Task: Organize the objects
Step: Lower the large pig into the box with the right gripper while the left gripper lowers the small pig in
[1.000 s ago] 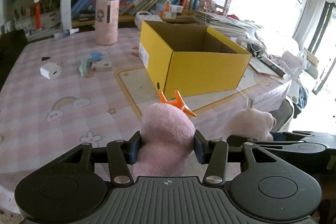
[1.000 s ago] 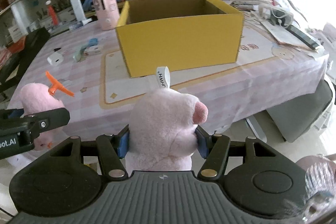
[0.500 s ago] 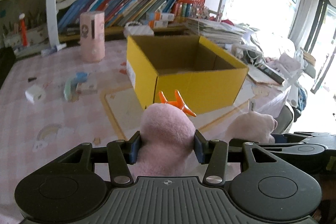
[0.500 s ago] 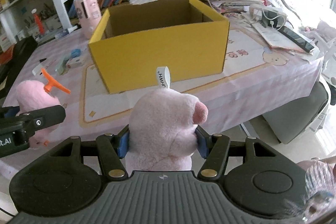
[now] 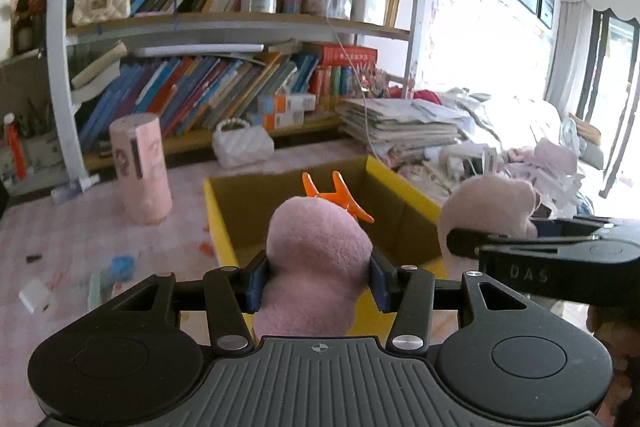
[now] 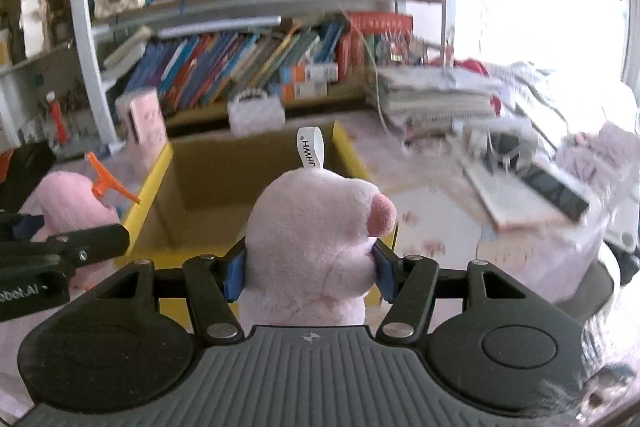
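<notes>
My left gripper (image 5: 318,281) is shut on a pink plush toy with orange antlers (image 5: 316,255); it also shows in the right wrist view (image 6: 76,205). My right gripper (image 6: 310,269) is shut on a pale pink plush pig (image 6: 316,227) with a white tag; the pig also shows in the left wrist view (image 5: 490,211). Both toys hang side by side at the near edge of an open yellow cardboard box (image 5: 224,227), whose brown inside shows behind them (image 6: 200,187).
A pink cylinder (image 5: 140,169) and a white quilted purse (image 5: 242,147) stand behind the box. Small items (image 5: 116,267) lie on the pink tablecloth at left. A paper stack (image 5: 400,127) and clutter sit at right. Bookshelves fill the back.
Both grippers have risen and moved forward with their toys, from in front of the box's outer wall to its near rim; the box opening now lies just ahead.
</notes>
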### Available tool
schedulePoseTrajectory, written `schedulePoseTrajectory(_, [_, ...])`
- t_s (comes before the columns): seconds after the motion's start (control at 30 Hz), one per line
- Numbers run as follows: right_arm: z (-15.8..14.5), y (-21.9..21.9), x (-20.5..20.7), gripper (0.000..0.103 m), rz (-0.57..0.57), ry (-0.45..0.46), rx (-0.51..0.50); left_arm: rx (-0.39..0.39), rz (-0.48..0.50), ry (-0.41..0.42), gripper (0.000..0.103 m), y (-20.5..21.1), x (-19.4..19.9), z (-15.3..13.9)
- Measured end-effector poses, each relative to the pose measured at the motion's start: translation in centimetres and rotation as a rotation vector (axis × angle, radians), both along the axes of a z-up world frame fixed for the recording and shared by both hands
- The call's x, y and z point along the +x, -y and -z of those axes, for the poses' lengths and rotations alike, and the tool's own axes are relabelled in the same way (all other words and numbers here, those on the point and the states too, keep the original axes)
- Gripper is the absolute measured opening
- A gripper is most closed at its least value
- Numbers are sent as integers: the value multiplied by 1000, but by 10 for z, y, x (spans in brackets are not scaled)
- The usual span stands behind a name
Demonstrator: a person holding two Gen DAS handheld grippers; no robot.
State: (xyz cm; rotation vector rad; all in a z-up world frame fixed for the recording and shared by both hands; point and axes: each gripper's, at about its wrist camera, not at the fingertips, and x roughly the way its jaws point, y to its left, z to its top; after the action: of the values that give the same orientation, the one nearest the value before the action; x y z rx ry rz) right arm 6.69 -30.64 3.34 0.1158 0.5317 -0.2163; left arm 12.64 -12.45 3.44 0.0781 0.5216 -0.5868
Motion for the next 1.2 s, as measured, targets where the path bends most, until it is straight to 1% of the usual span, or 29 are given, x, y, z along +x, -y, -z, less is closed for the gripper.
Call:
schedulePoseTrajectory(0.1, [-6, 17, 19, 58, -16, 25, -7, 11, -13, -1, 48, 17, 14, 3])
schedulePoseTrajectory(0.23, [-9, 33, 43, 58, -52, 42, -24, 37, -31, -26, 48, 36, 29, 13])
schedulePoseTrajectory(0.5, [0, 44, 84, 58, -157, 27, -12, 112, -68, -70, 48, 60, 50, 33])
schedulePoseTrajectory(0.67, [14, 38, 111, 58, -249, -21, -10, 145, -94, -100, 48, 67, 60, 43])
schedulePoseTrajectory(0.97, [35, 27, 157, 58, -376, -147, 2, 194, -123, -145, 48, 74, 74, 54])
schedulePoseTrajectory(1.03, [39, 25, 168, 58, -394, -180, 2, 213, -123, -134, 49, 75, 75, 56])
schedulePoseTrajectory(1.2, [49, 20, 188, 59, -430, -246, -3, 222, -131, -128, 49, 77, 76, 56])
